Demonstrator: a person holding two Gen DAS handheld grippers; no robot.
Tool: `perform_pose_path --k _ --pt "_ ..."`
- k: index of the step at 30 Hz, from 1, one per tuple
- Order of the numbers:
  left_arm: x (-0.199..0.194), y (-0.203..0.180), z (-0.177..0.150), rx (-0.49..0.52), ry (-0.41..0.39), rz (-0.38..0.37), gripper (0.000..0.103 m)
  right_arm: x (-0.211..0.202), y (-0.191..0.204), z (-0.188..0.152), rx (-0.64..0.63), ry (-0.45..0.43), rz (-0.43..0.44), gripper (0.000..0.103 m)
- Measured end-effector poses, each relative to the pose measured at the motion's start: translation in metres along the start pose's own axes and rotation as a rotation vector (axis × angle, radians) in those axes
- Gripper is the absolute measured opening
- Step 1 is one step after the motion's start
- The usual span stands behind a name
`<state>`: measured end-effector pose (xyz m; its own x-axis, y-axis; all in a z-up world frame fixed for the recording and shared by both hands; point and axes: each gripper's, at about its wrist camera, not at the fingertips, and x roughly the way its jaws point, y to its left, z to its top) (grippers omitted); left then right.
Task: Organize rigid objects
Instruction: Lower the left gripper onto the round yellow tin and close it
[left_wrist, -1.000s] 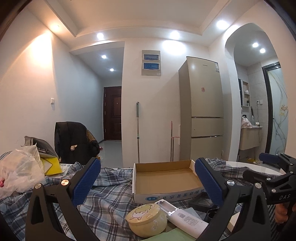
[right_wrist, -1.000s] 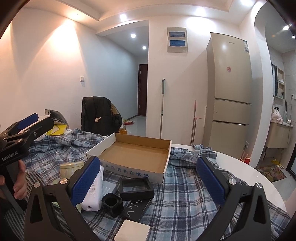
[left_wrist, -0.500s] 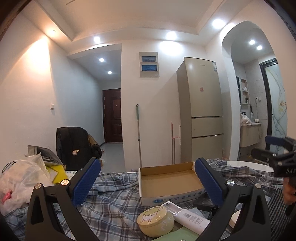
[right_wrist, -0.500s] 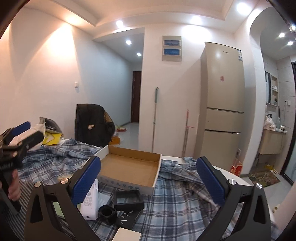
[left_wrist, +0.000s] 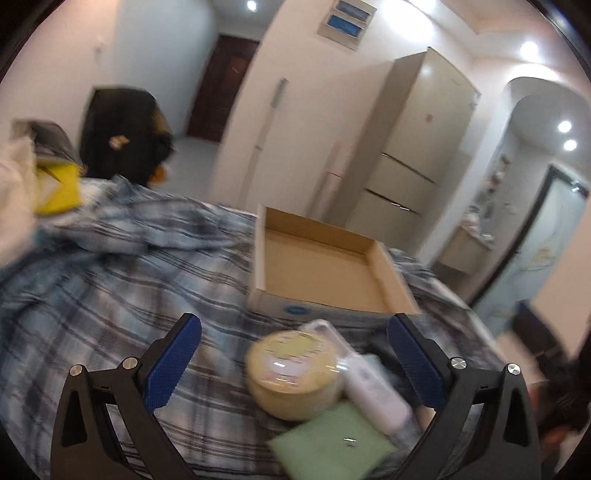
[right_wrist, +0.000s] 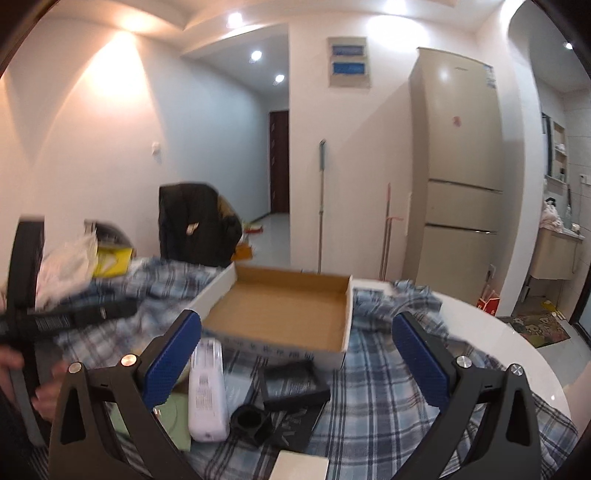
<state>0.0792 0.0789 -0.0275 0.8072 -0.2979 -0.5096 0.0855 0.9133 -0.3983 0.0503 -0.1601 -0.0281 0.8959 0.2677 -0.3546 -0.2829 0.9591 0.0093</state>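
While both jaws gape empty, the left gripper (left_wrist: 293, 350) should centre on the near round yellow lidded tin (left_wrist: 293, 374), avoiding the white plastic remote (left_wrist: 369, 380) touching its right.

White walls (right_wrist: 110, 155) close in a lit room, with round spotlights (right_wrist: 255, 55) set in the stepped ceiling. A tall beige fridge (right_wrist: 458, 162) stands against the far wall, a long-handled mop (right_wrist: 322, 206) leaning just beside it. Down the hallway, a dark wooden door (right_wrist: 279, 162) sits shut above a pale tiled floor (right_wrist: 273, 236). A chair draped with a black jacket (right_wrist: 195, 225) stands behind the round white table (right_wrist: 491, 332), which carries a rumpled blue plaid cloth (left_wrist: 92, 280). An arched opening (left_wrist: 532, 122) leads right, toward a small cabinet (right_wrist: 554, 254).
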Motion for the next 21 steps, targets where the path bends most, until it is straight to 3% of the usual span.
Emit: perform_pose_path --k 3,7,12,13,17,21 --pt "0.008 -0.002 -0.002 0.007 0.044 -0.002 0.102 0.004 0.001 -0.007 -0.035 0.012 -0.023 0.103" --pt "0.040 0.002 -0.010 0.018 0.209 -0.061 0.102 0.005 -0.007 -0.007 -0.007 0.032 -0.026 0.103" --pt "0.057 0.014 -0.015 -0.045 0.276 -0.130 0.101 0.001 -0.012 -0.005 0.013 0.028 -0.021 0.103" --pt "0.058 0.013 -0.017 -0.045 0.285 -0.141 0.097 0.000 -0.015 -0.004 0.037 0.037 0.001 0.103" --pt "0.067 0.007 -0.022 -0.009 0.317 -0.098 0.091 0.004 -0.025 -0.005 0.135 0.089 0.076 0.103" --pt "0.073 0.004 -0.023 0.003 0.336 -0.058 0.091 0.012 -0.025 -0.008 0.120 0.105 0.038 0.103"
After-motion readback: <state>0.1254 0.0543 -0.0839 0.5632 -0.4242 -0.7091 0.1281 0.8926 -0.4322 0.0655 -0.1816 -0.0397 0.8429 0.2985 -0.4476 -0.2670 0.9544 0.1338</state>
